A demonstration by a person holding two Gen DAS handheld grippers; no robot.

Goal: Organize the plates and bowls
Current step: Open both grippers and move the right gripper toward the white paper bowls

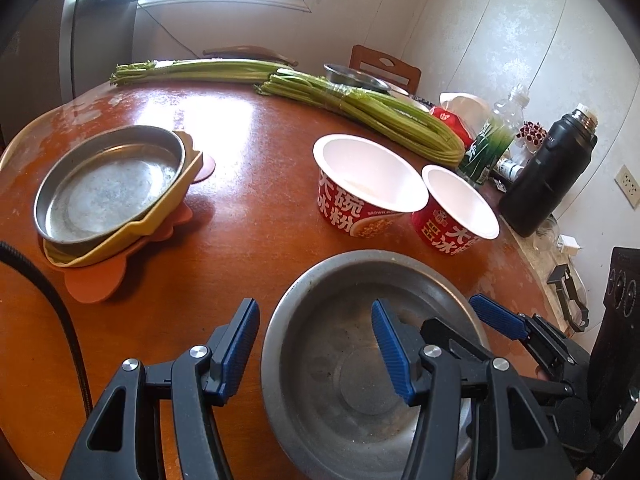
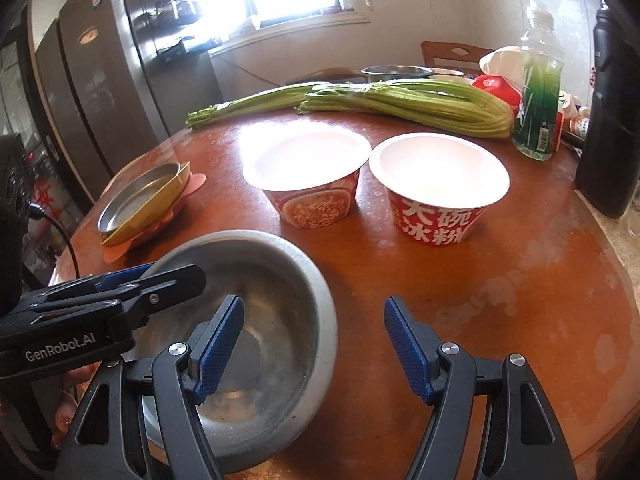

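A steel bowl (image 1: 352, 360) sits at the near edge of the round brown table (image 1: 248, 216). My left gripper (image 1: 316, 344) is open and straddles the bowl's left rim, one finger inside, one outside. My right gripper (image 2: 312, 344) is open and straddles the bowl's right rim (image 2: 320, 320); it also shows in the left wrist view (image 1: 496, 316). Two red paper bowls (image 1: 368, 184) (image 1: 456, 208) stand side by side mid-table. A steel plate (image 1: 108, 184) rests on a yellow plate and pink mat at the left.
Long celery bunches (image 1: 360, 108) lie across the far side. A green bottle (image 2: 538, 92), a black flask (image 1: 548, 176), a red packet and another steel bowl (image 1: 356, 76) crowd the far right. A chair and a fridge (image 2: 80, 80) stand behind the table.
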